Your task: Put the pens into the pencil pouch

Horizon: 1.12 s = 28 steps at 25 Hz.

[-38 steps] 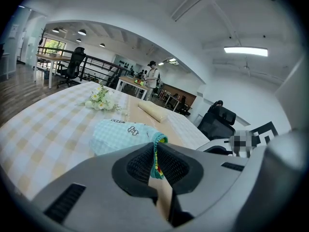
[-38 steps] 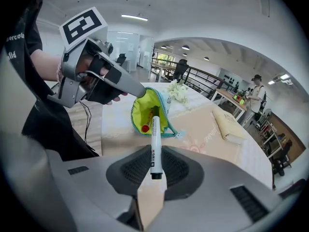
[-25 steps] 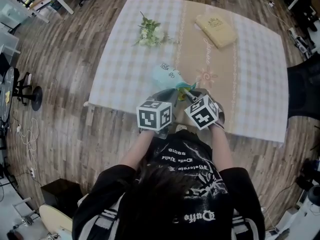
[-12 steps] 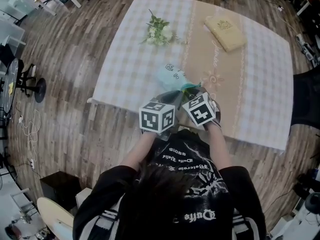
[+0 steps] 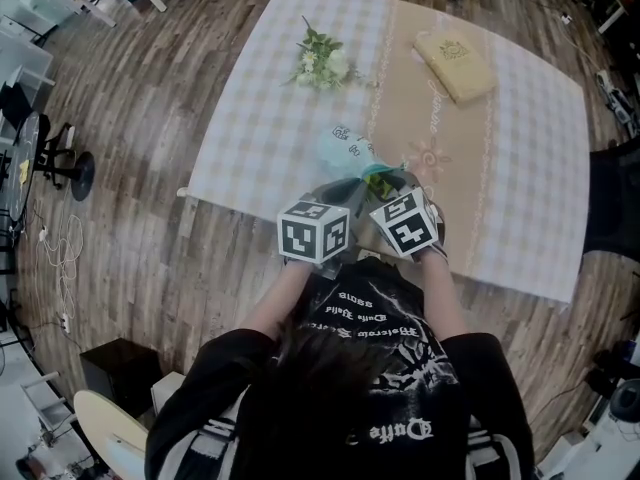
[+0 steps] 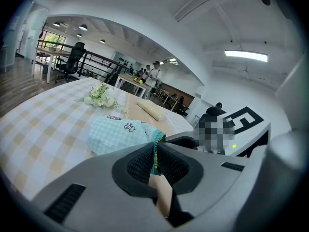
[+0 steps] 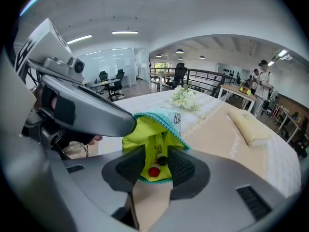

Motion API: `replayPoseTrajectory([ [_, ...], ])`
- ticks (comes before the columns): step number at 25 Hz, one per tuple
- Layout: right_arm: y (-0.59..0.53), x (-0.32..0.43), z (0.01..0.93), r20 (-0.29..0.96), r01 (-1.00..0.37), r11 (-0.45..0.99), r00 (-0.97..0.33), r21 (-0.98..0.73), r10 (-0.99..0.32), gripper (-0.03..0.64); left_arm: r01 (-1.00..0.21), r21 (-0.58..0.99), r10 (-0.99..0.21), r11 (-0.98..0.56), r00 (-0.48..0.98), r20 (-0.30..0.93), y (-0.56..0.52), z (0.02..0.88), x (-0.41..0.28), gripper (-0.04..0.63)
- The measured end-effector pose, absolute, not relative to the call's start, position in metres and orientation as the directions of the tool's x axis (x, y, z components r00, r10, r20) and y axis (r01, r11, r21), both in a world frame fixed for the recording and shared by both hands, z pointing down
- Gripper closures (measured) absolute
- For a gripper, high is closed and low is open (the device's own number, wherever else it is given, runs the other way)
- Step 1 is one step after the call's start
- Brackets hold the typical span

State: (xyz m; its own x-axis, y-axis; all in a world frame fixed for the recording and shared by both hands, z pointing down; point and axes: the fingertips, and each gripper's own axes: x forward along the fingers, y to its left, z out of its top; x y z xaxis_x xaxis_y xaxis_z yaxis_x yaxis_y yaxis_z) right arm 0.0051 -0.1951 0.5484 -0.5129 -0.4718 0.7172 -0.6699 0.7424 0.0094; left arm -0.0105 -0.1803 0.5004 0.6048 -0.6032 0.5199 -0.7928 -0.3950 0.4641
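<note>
A light teal pencil pouch (image 5: 345, 152) lies on the table near the front edge, its mouth towards me. My left gripper (image 6: 155, 148) is shut on the pouch's teal rim (image 6: 157, 138) and holds the mouth up. In the right gripper view the yellow-green lining (image 7: 145, 132) shows, with pens (image 7: 157, 151) inside; a red end (image 7: 153, 172) and a black end (image 7: 162, 161) stick out. My right gripper (image 7: 157, 164) is at the mouth with its jaws opening. The pen ends lie between the pads without touching them.
A small bunch of white flowers (image 5: 320, 58) and a beige padded case (image 5: 456, 64) lie at the table's far side. A tan runner (image 5: 440, 138) crosses the checked cloth. The table's front edge (image 5: 250, 200) is just below the grippers. Office chairs stand on the floor at left.
The right gripper has shifted slightly at the pouch mouth, and more of the yellow-green lining shows between the two grippers. The left gripper has kept still on the rim.
</note>
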Motion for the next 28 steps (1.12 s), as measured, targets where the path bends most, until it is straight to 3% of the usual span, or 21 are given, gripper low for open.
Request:
replayPoseTrajectory([
  [5,-0.184,0.020,0.540,0.697,-0.694,0.719,-0.521,-0.011,-0.493,0.434,-0.793,0.460,-0.604,-0.399,0.605,0.519,-0.179,0.499,-0.008,0.557],
  [17,-0.166,0.064,0.500,0.552,-0.780,0.626,-0.529,-0.018,-0.644,0.433,-0.797,0.455,-0.605,-0.398,0.601,0.522,-0.172,0.502,-0.007,0.557],
  [28,-0.144,0.139,0.499,0.490,-0.888,0.456,-0.427,-0.065,-0.760,0.437,-0.809,0.420,-0.593,-0.411,0.588,0.551,-0.160,0.517,0.001,0.557],
])
